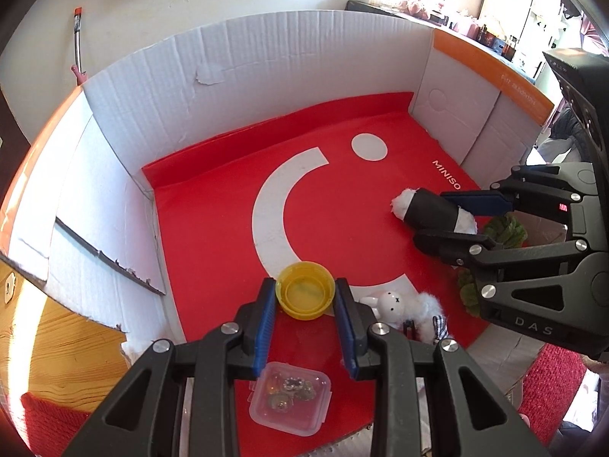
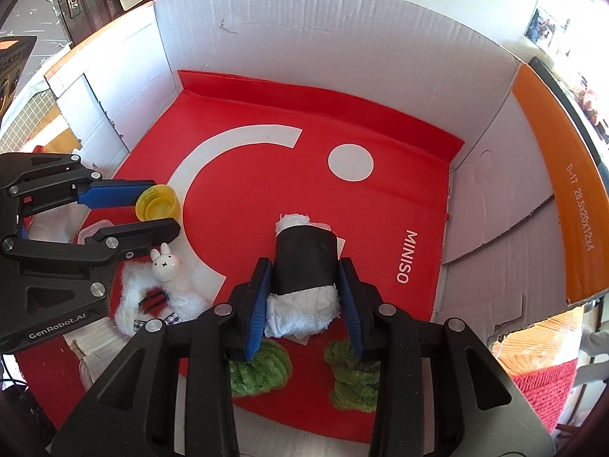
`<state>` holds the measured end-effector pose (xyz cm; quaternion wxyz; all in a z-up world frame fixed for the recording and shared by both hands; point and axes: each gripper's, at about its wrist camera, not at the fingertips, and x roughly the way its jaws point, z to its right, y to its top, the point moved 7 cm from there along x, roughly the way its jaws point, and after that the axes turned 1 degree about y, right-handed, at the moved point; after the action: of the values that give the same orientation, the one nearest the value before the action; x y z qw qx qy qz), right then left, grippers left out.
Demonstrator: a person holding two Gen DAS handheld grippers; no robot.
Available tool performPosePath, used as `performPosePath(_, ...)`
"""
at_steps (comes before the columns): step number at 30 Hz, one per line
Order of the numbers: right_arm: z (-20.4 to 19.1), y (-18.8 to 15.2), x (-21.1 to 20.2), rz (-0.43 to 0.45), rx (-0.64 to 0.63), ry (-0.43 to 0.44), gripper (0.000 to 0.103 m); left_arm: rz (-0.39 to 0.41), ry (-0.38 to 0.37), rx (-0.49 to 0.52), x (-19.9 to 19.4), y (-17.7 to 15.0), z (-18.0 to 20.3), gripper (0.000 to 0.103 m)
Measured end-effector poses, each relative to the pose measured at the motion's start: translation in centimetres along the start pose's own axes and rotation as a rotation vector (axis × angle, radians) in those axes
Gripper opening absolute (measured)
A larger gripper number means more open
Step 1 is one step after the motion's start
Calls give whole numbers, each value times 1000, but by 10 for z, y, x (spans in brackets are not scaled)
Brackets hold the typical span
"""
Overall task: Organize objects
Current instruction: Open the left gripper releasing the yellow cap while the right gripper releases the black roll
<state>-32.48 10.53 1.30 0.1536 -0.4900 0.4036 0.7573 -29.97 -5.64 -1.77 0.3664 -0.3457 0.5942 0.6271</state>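
Jaws of the left gripper (image 1: 304, 297) are clamped on a yellow cap (image 1: 304, 295), one blue pad on each side of its rim, open side up. Held by the rim this way it stays level and can be set down without tipping. It hangs low over the near part of the red liner (image 1: 213, 236) inside the cardboard box (image 1: 266, 61).

Below it, toward the box's near edge, lies a small clear lidded container (image 1: 291, 400) with trinkets inside. Just right of the cap: a white rabbit figure (image 1: 390, 301) on white fluff (image 1: 428, 304).

Further right, the right gripper (image 2: 304, 293) has its jaws closed on a black sleeve (image 2: 304, 262) with white stuffing (image 2: 302, 310) showing at both ends. Pads press the sleeve's sides, so the soft roll is pinched rather than crushed endwise. Its far end seems to rest on the liner; contact uncertain. Green yarn bundles (image 2: 259, 373) lie under the gripper, near edge.

Judgement: both items are carried, neither yet released; sorting is partway.
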Motion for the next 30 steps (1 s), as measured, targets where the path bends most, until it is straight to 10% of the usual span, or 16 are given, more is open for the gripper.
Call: performPosePath(30,-4,-12,-10,-7,-9,8,41,0,-7,-17,3,2,-1,40)
